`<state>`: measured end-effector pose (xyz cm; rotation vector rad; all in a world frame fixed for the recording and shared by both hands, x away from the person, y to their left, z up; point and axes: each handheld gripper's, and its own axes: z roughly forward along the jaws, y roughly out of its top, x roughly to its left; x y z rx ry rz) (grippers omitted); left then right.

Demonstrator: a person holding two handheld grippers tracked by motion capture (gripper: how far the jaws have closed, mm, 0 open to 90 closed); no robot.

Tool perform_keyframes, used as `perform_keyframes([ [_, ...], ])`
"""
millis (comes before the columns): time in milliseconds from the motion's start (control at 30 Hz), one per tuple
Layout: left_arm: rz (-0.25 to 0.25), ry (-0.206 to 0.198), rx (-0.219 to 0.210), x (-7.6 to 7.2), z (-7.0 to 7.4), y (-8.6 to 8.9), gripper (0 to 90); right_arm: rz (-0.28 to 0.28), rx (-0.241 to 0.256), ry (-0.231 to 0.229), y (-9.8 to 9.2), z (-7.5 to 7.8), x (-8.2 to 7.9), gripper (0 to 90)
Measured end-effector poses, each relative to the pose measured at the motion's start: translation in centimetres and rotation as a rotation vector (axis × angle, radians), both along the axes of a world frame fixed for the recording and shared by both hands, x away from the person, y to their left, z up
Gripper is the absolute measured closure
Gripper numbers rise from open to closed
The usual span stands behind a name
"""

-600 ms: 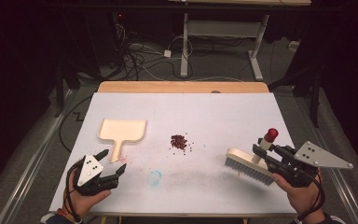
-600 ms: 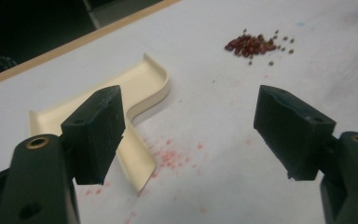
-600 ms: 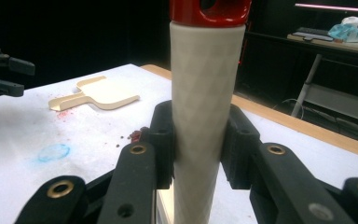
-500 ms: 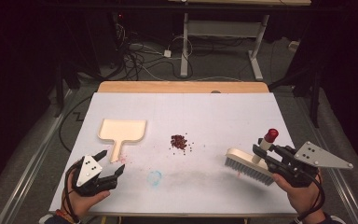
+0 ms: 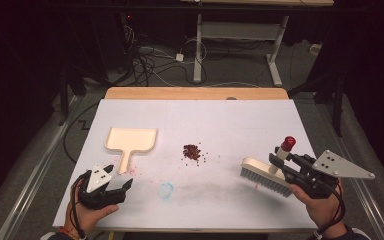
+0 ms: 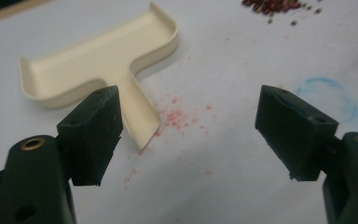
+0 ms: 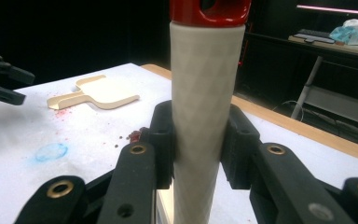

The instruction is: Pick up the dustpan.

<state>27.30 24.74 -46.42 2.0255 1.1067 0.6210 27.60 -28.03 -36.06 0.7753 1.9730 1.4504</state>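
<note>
On the white worktop (image 5: 240, 120), the left hand-held gripper (image 6: 186, 135) gaped near the dustpan (image 5: 130, 141), seemingly to grab it, while the right hand-held gripper (image 7: 198, 140) pinched the brush (image 5: 267, 172) for sweeping the crumbs (image 5: 192, 151).

The white table (image 5: 240, 125) is evenly lit from above, while the surrounding room is left nearly black. Only soft, faint shadows are cast. The near jaws are rendered blurred in both gripper views, and grain is noted throughout.
</note>
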Motion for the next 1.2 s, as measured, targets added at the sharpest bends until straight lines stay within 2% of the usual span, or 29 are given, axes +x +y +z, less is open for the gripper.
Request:
perform_keyframes([
  [33,0.008,0.023,-0.011,0.5,-0.3,0.1,22.6,-0.002,-0.003,-0.002,0.1,0.0,0.0,69.4],
  [100,0.043,0.068,0.002,1.7,-0.8,0.3,22.6,0.000,-0.003,0.001,0.2,-0.1,0.0,69.5],
  [233,0.088,0.154,-0.037,4.5,-1.7,0.7,26.1,0.005,-0.007,0.006,0.5,-0.1,0.1,69.5],
  [300,0.100,0.180,-0.046,5.7,-2.1,0.8,29.1,0.007,-0.014,0.002,0.5,-0.2,0.2,69.5],
  [367,0.140,0.202,-0.040,7.0,-2.4,0.8,33.5,0.005,-0.015,0.009,0.6,-0.3,0.2,69.5],
  [433,0.154,0.211,-0.034,8.3,-2.6,0.7,37.3,0.002,-0.016,0.011,0.6,-0.4,0.2,69.4],
  [500,0.155,0.237,-0.028,9.2,-3.0,0.3,38.0,0.002,-0.016,0.010,0.5,-0.4,0.2,69.5],
  [567,0.152,0.224,-0.029,9.7,-3.1,-0.1,39.6,0.002,-0.016,0.009,0.5,-0.4,0.2,69.4],
  [667,0.167,0.211,-0.058,10.2,-3.4,0.0,45.2,-0.001,-0.017,0.011,0.5,-0.5,0.4,69.4],
  [800,0.190,0.206,-0.046,10.6,-3.3,0.2,63.4,-0.008,-0.010,0.014,0.6,-0.6,0.3,69.4],
  [1000,0.173,0.216,0.019,10.8,-2.7,-0.1,63.9,-0.014,-0.009,0.007,0.6,-0.6,0.3,69.4],
  [1100,0.158,0.212,0.037,10.6,-2.1,0.0,64.0,-0.021,-0.004,0.011,0.5,-0.6,0.4,69.5],
  [1200,0.114,0.207,0.052,10.1,-1.2,-0.1,64.1,-0.023,-0.004,0.013,0.4,-0.8,0.5,69.5],
])
